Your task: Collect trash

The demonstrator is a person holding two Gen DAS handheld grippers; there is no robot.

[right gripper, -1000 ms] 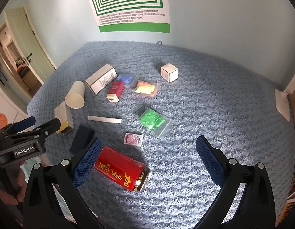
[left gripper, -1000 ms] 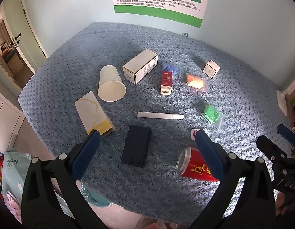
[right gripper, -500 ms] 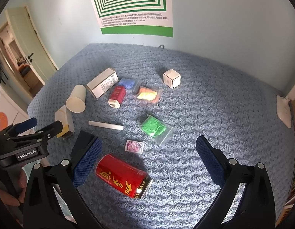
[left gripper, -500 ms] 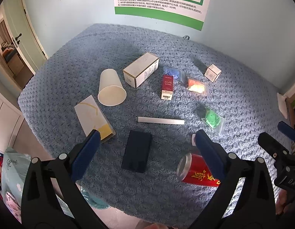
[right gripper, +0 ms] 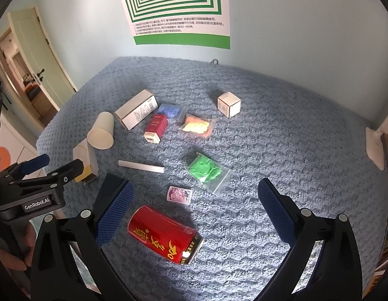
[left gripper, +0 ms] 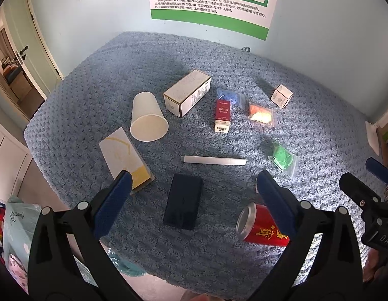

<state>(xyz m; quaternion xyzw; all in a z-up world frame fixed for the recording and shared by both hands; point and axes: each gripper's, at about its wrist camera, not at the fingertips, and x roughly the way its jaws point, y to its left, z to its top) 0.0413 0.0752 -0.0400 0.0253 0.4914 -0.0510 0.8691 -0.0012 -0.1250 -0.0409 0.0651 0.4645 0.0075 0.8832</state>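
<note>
I have both tools spread wide and holding nothing: the left tool (left gripper: 191, 190) hangs over the black box (left gripper: 183, 205) at lower centre, the right tool (right gripper: 195, 200) over the red can (right gripper: 165, 234) lying on its side low in its frame. As far as I can judge, collecting has not begun. The paper cup (left gripper: 147, 121), white carton (left gripper: 186, 95), green bag (right gripper: 207, 173) and small cube box (right gripper: 229, 104) all lie on the blue-covered bench (left gripper: 319, 130).
</note>
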